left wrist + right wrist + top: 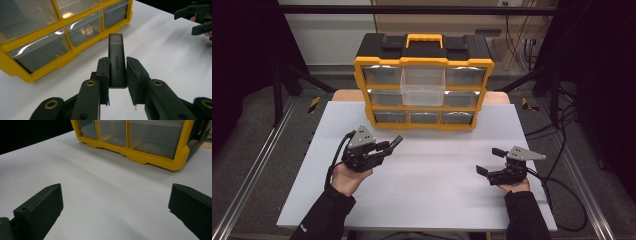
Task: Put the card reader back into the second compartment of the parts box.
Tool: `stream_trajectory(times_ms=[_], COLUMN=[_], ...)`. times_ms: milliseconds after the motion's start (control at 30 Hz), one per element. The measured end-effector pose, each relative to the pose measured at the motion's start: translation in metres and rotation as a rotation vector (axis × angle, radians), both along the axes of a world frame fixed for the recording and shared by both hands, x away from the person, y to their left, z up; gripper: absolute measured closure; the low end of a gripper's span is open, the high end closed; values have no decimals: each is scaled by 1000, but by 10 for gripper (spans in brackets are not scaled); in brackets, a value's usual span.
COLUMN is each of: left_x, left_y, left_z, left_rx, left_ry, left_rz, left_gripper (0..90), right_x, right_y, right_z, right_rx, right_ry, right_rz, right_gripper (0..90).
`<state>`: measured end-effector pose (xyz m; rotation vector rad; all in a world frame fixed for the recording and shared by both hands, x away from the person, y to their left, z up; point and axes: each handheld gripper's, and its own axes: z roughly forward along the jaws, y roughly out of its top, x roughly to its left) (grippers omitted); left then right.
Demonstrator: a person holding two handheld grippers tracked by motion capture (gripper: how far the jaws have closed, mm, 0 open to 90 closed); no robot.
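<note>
My left gripper (388, 145) (117, 65) is shut on a slim black adapter (116, 60) printed UGREEN, which sticks out past the jaw tips toward the drawer cabinet (423, 85) (47, 37). In the high view the black adapter (395, 141) points up and right, just short of the cabinet's bottom row. The cabinet is yellow and black with clear drawers; its top-middle drawer (423, 86) stands pulled out. My right gripper (490, 160) (116, 202) rests at the table's right with its jaws wide apart and nothing between them.
The white table top (427, 175) spreads between both hands. The cabinet (140, 140) stands at the far edge. Cables (562, 190) trail off the right side, and metal rails (257, 165) run along both table sides.
</note>
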<state>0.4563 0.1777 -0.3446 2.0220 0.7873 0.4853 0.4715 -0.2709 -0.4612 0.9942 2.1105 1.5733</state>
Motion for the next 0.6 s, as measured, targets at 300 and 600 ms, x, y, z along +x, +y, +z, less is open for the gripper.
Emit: stream_trajectory(times_ms=[300,600], left_x=[2,2], left_y=[-1,-2], left_z=[10,20], left_rx=[-6,-11], left_ry=[-13,-29], left_rz=[-2,-2], left_gripper=[719,720], right_x=[0,0], right_y=[0,0], right_z=[0,0], right_rx=[-1,-2], right_ry=[-1,0], right_rz=[0,0], right_gripper=[2,2])
